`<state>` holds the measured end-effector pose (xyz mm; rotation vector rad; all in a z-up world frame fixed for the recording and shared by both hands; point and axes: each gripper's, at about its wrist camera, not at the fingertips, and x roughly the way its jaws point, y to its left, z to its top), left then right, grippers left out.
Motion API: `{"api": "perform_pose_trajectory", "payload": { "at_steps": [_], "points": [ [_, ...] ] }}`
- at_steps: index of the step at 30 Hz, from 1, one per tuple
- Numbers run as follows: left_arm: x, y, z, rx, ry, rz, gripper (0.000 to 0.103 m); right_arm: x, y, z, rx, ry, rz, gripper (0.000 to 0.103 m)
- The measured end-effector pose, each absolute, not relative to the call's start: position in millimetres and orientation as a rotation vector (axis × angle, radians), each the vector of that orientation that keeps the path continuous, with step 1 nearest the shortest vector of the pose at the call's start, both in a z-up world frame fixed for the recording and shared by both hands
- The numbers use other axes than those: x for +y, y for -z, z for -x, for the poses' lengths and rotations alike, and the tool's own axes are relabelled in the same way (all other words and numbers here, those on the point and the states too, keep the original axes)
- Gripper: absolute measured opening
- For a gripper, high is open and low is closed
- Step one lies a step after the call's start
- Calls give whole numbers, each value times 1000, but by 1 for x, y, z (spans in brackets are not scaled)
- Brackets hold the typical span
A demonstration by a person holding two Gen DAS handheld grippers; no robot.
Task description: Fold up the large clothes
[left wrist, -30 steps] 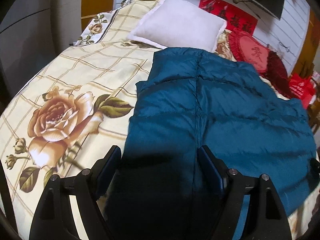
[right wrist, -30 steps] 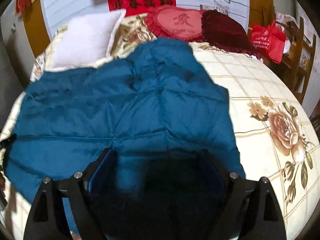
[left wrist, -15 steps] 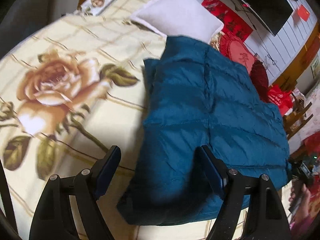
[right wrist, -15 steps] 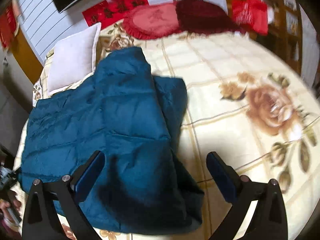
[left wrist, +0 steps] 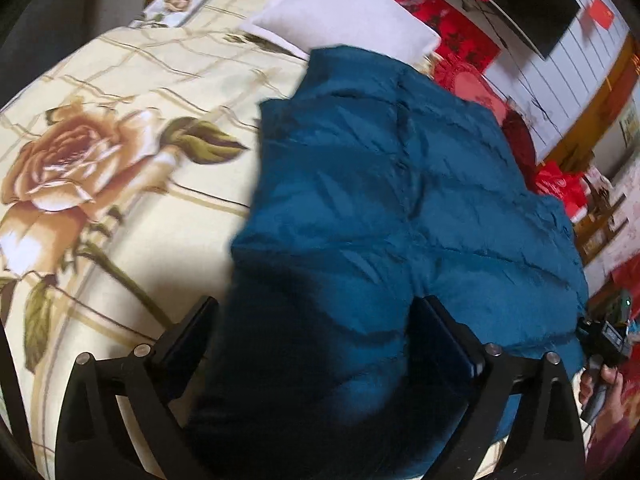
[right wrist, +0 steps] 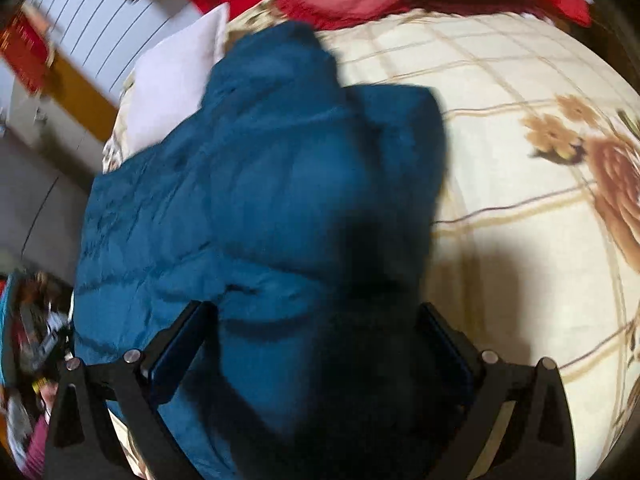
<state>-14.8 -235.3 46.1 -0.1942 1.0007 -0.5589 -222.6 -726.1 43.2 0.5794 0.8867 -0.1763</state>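
Teal puffer jacket [left wrist: 380, 200] lies flat on the rose-print bedspread [left wrist: 120, 160], white pillow [left wrist: 344, 20] at its 12 o'clock. Left gripper [left wrist: 316, 344] jaws just widened, gaping over the hem at 6 o'clock, not pinching. Right gripper [right wrist: 316, 344] spread wide over the jacket's near edge, nothing clamped; view blurred.

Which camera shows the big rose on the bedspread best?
The left wrist view. There the whole rose shows, with its leaves and stem, to the left of the blue jacket. In the right wrist view a rose is blurred and cut off at the right edge.
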Motion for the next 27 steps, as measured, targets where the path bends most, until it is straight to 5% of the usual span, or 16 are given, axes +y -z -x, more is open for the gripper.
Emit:
{"api": "perform_pose_trajectory", "payload": {
  "at_steps": [2,5,7,9,17,23,27],
  "points": [
    [-240,-50,20,1016,602,186,63,-715,-49,225,864,190,-538,95],
    [-239,-60,28,989,620,155,32,-704,-65,232,829,199,-495,62],
    [-234,-73,37,968,637,123,22,-699,-80,243,800,185,-486,43],
    [-229,-83,45,959,647,109,18,-689,-96,253,787,170,-467,39],
    [-186,-118,91,947,716,104,17,-653,-141,317,751,89,-487,37],
    [-142,-111,145,990,715,78,18,-625,-125,375,818,86,-495,38],
    [-143,-88,160,1024,619,4,38,-625,-87,383,915,264,-466,65]
  ]
}}
